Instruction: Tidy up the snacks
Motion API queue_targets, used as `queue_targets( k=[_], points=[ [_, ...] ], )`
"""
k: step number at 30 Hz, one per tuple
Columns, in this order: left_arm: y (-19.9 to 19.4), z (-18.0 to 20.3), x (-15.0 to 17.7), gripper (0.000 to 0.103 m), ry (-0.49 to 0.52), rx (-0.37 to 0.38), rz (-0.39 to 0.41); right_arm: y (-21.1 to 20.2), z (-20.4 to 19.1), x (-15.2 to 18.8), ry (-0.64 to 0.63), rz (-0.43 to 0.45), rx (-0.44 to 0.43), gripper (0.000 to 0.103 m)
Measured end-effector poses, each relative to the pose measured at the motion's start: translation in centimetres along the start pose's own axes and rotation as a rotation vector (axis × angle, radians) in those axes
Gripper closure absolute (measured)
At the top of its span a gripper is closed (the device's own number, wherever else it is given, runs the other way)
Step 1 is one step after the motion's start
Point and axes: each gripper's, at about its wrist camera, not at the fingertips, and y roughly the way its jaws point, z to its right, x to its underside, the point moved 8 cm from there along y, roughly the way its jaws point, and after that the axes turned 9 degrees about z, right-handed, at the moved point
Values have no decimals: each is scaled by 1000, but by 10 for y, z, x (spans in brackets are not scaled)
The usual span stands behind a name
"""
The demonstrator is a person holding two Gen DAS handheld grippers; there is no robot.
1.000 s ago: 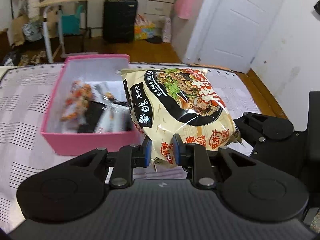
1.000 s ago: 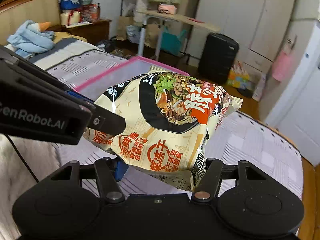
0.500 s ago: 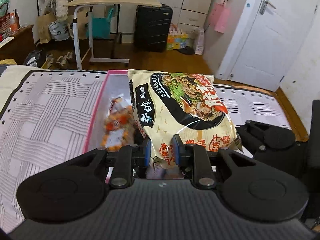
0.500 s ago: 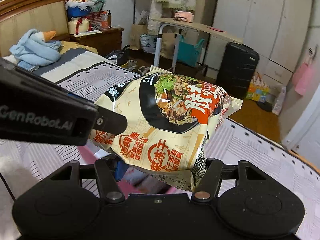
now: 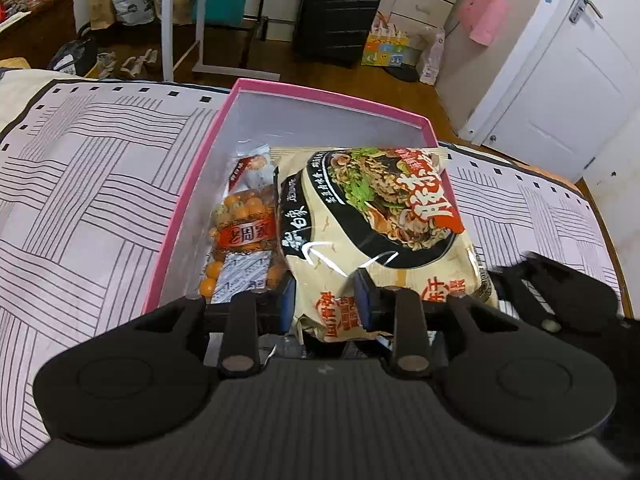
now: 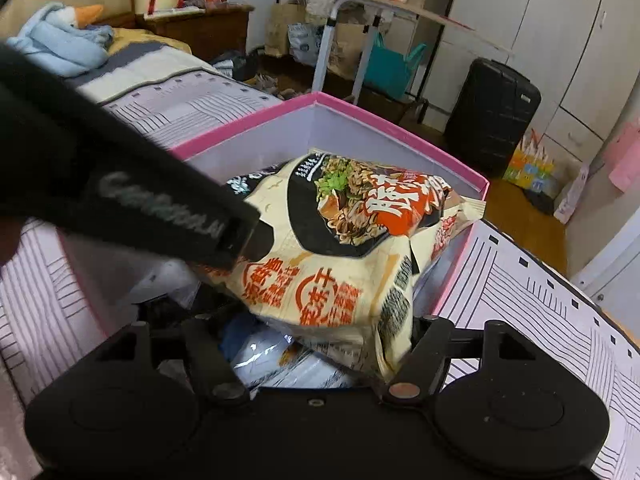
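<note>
Across the striped bedspread (image 5: 100,200) the pink box (image 5: 192,184) takes the noodle packet (image 5: 372,216), both the left gripper (image 5: 325,304) and right gripper (image 6: 316,344) just loosening around it, so its corner overhanging the rim could tip it out.

The instant noodle packet (image 5: 372,236), a second ago held up in the air beside and in front of the pink box (image 5: 192,184), now lies low inside that box, its far end near the box's far wall and its left edge against the orange snack bag (image 5: 244,236) already in there. The left gripper (image 5: 324,304) has just been opening (its blue pads now stand apart from the packet's near corner between them). The right gripper (image 6: 320,344) has also just been widening around the packet's near edge, down over the box's near end.
</note>
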Motion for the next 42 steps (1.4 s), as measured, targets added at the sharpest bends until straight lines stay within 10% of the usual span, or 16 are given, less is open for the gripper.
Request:
queue_targets(
  k=[9, 16, 34, 42],
  points=[
    [-19, -6, 4, 70, 107, -207, 91, -47, 8, -11, 82, 161, -46, 37],
    [-36, -13, 7, 70, 14, -164, 96, -43, 17, -13, 124, 177, -22, 60],
    [-120, 40, 25, 60, 93, -82, 140, -143, 51, 10, 325, 207, 127, 43],
    [-157, 70, 33, 29, 143, -59, 173, -202, 61, 15, 351, 254, 197, 38]
  ],
)
